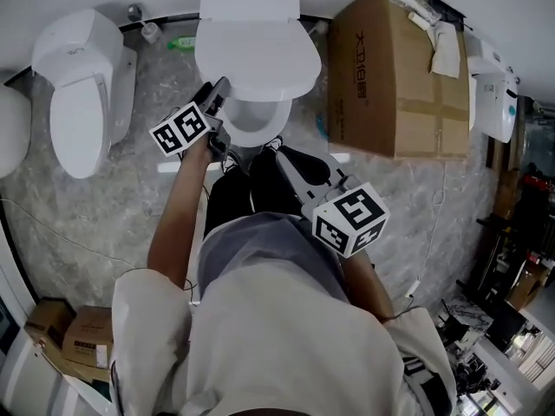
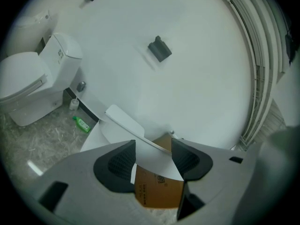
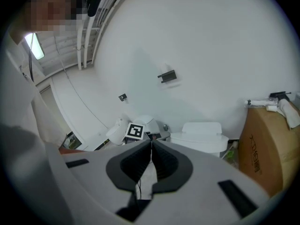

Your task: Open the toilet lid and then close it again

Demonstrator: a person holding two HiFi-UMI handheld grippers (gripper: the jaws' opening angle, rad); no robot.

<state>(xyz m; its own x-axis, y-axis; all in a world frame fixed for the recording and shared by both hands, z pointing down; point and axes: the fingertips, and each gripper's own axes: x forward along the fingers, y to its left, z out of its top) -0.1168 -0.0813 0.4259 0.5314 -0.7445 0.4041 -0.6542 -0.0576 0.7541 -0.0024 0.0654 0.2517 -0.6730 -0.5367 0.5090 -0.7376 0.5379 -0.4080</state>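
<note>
The white toilet (image 1: 254,118) stands at the far wall, and its lid (image 1: 257,55) is tilted up over the bowl. My left gripper (image 1: 214,94) is at the lid's front left edge. In the left gripper view its jaws (image 2: 153,146) stand wide apart, and the thin edge of the lid (image 2: 123,121) runs across the gap between them. My right gripper (image 1: 282,156) hangs in front of the bowl, apart from it. The right gripper view shows it (image 3: 151,144) shut with nothing held, and the toilet (image 3: 201,135) beyond.
A big cardboard box (image 1: 395,76) stands close on the toilet's right. A second toilet (image 1: 78,85) is on the left, with a green bottle (image 1: 182,43) by the wall between them. Small boxes (image 1: 78,336) lie at the lower left. The floor is grey marble.
</note>
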